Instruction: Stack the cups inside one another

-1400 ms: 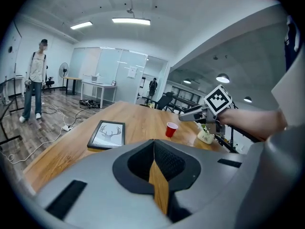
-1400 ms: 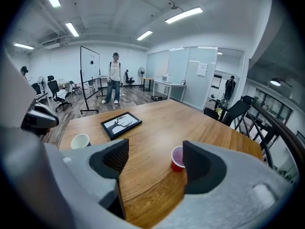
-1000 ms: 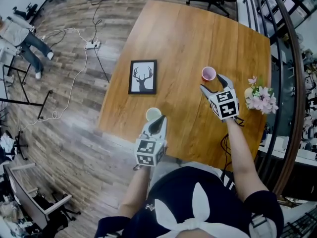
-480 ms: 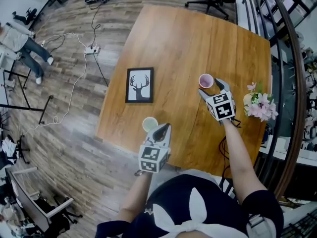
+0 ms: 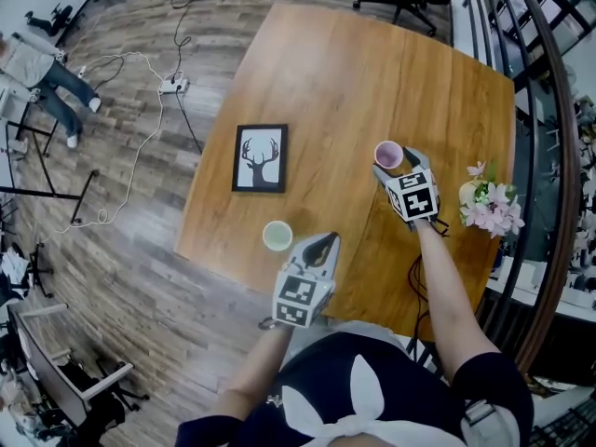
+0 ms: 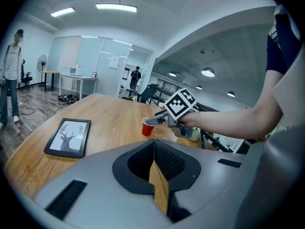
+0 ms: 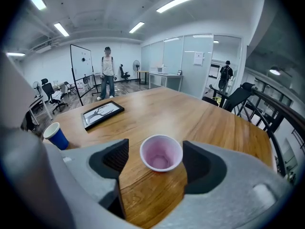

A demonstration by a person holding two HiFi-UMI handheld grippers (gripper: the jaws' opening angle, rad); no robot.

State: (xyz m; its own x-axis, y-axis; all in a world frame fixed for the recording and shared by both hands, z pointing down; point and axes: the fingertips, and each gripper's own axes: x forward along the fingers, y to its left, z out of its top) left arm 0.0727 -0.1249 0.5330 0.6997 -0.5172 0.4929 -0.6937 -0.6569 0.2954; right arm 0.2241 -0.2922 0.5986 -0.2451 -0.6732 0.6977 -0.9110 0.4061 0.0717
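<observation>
Two cups stand apart on the wooden counter, one of them framed by the right tongs.

The counter (image 5: 372,73) carries a black-framed deer picture (image 5: 260,157) lying flat toward its left side, and a bunch of pink flowers (image 5: 489,205) at its right edge. The left tongs (image 5: 325,242) hang over the near edge, pressed together with nothing between them. They are near the blue cup (image 5: 277,236) but not touching it; the cup stands upright to their left. The right tongs (image 7: 155,147) are spread, and the red cup (image 7: 161,152), upright and pink inside, stands between their pads with a gap on each side. The two cups are well apart, neither inside the other.
</observation>
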